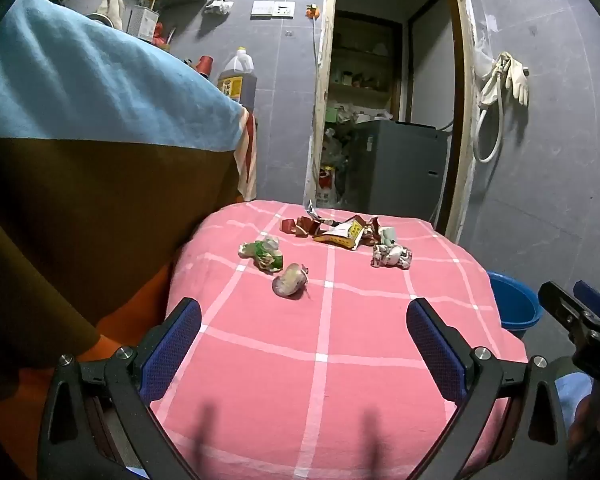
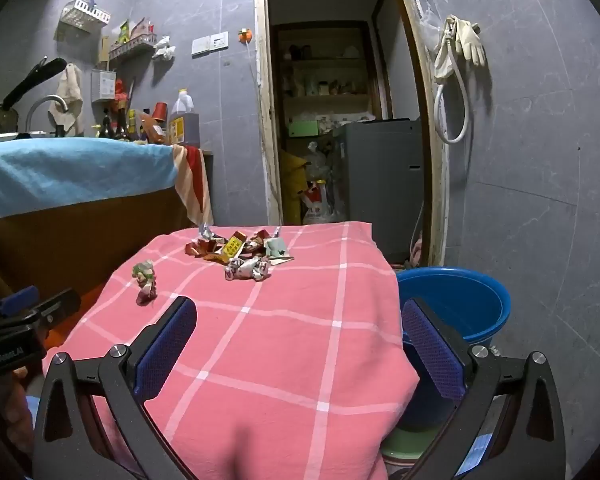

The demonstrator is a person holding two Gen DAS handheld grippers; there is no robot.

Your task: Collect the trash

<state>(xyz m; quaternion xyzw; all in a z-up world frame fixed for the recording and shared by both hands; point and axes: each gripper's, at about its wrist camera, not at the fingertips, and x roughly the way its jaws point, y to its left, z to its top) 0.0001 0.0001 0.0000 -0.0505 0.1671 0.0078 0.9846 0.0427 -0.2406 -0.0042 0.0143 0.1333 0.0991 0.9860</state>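
Pink checked cloth (image 1: 340,340) over tabletop: crumpled wrappers (image 1: 340,234) at far edge; blue bucket (image 2: 460,304) beside cloth; left gripper (image 1: 304,312), right gripper (image 2: 300,312) jaws spread, empty.

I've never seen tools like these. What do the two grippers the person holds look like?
Both look alike. The left gripper and the right gripper each have two black angular fingers with silver screws at the joints and triangular cut-outs. The fingers carry flat blue pads with a fine dotted texture. Seen from the right camera, the left gripper's body bears small white lettering, too blurred to read surely. No cables show.
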